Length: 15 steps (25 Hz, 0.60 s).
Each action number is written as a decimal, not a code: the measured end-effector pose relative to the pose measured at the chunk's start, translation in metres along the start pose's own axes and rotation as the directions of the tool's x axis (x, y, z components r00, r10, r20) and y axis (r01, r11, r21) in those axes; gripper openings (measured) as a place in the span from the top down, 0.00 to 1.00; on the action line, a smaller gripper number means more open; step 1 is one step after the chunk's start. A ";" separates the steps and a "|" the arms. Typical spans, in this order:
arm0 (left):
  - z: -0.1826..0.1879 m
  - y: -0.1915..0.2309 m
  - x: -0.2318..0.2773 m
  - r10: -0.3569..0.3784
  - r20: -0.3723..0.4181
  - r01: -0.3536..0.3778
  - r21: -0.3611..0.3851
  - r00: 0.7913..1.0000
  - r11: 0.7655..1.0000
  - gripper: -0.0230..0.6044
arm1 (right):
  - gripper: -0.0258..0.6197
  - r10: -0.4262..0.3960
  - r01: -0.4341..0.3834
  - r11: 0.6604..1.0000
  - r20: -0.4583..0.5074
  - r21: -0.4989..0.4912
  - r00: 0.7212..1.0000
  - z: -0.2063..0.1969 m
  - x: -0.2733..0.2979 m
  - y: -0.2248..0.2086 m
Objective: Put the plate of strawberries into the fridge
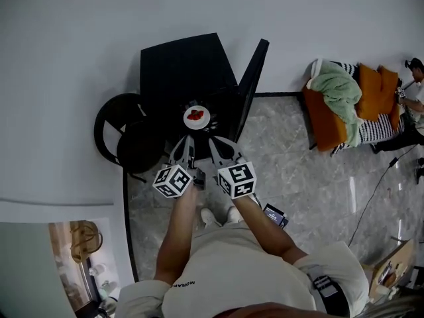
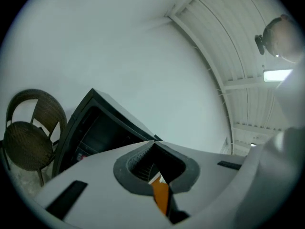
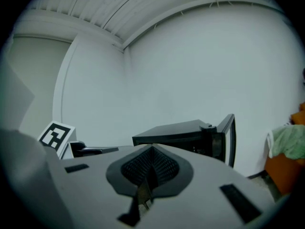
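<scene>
Strawberries (image 1: pixel 195 115) on plate (image 1: pixel 206 120) before open fridge (image 1: pixel 182 65)

Plate (image 1: pixel 205 118) before fridge (image 1: pixel 185 65); chair (image 1: pixel 126 141) left of fridge; couch (image 1: pixel 324 114) far right.

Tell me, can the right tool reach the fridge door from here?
Probably yes. The right tool is shut, and the open door of the fridge stands ahead of it, a bit to its right. Nothing shows between them, so the way looks free.

A white plate (image 1: pixel 205 120) of red strawberries (image 1: pixel 195 115) hovers before the open black fridge (image 1: pixel 185 65).
</scene>
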State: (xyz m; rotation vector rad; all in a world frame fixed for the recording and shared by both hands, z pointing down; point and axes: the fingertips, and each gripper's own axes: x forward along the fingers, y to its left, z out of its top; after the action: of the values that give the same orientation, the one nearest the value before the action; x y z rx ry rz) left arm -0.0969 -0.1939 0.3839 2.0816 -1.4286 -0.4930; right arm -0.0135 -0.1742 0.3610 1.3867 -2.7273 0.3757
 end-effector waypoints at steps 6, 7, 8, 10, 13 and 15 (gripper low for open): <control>0.004 -0.041 -0.019 -0.010 -0.030 0.016 0.207 0.999 0.978 0.96 | 0.94 0.005 -0.005 1.000 0.008 -0.009 1.000 0.008 -0.018 0.007; 0.005 -0.045 -0.021 -0.010 -0.032 0.017 0.235 0.999 0.972 0.96 | 0.94 0.008 -0.008 1.000 0.013 -0.010 1.000 0.010 -0.018 0.009; 0.005 -0.049 -0.023 -0.012 -0.037 0.021 0.257 0.999 0.966 0.96 | 0.94 0.011 -0.010 1.000 0.018 -0.010 1.000 0.012 -0.018 0.011; 0.002 -0.055 -0.026 -0.014 -0.051 0.028 0.289 0.999 0.957 0.96 | 0.94 0.014 -0.013 1.000 0.023 -0.014 1.000 0.014 -0.018 0.014; 0.002 -0.060 -0.031 -0.002 -0.061 0.022 0.326 0.998 0.945 0.96 | 0.94 0.017 -0.017 1.000 0.028 -0.023 0.999 0.018 -0.021 0.017; 0.006 -0.065 -0.034 0.008 -0.060 0.015 0.367 0.998 0.930 0.96 | 0.94 0.017 -0.016 0.999 0.034 -0.028 0.999 0.022 -0.023 0.019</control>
State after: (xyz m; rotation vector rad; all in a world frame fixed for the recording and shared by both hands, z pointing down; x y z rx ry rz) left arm -0.0655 -0.1457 0.3375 2.3655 -1.5773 -0.1661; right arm -0.0134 -0.1505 0.3328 1.3776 -2.7615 0.3174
